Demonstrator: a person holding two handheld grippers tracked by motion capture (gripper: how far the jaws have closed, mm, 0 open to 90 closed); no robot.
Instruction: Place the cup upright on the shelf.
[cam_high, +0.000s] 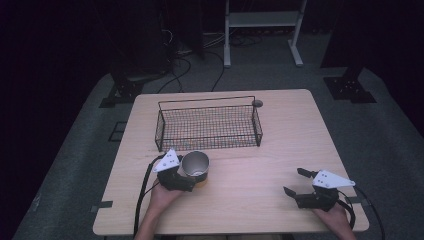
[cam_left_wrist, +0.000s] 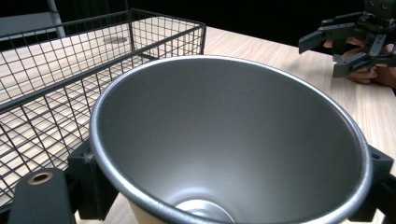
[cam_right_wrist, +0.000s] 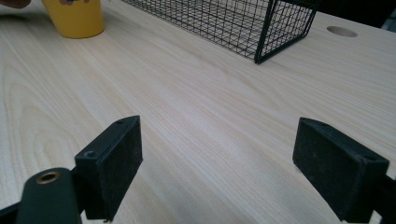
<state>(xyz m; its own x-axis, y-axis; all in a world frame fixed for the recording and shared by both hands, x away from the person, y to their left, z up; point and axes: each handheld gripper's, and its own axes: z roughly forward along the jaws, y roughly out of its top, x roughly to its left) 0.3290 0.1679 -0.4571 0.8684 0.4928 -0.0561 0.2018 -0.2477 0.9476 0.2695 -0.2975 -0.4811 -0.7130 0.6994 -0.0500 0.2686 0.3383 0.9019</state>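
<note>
A cup (cam_high: 195, 166), silver inside and yellow outside, stands on the wooden table (cam_high: 260, 150) just in front of the black wire basket (cam_high: 207, 125). My left gripper (cam_high: 186, 178) is shut on the cup, one jaw on each side of its wall. In the left gripper view the cup's silver inside (cam_left_wrist: 224, 140) opens wide between the jaws, with the basket (cam_left_wrist: 56, 79) right behind it. My right gripper (cam_high: 296, 182) is open near the table's front right, nothing between its pads (cam_right_wrist: 112, 163). Its view shows the cup's yellow lower part (cam_right_wrist: 74, 16) far left.
The basket (cam_right_wrist: 261, 18) holds nothing visible. A round grommet hole (cam_high: 257, 103) sits by the basket's far right corner. Bare wood lies between the two grippers. My right gripper (cam_left_wrist: 348, 46) appears across the table in the left gripper view. Stands and cables are on the floor beyond.
</note>
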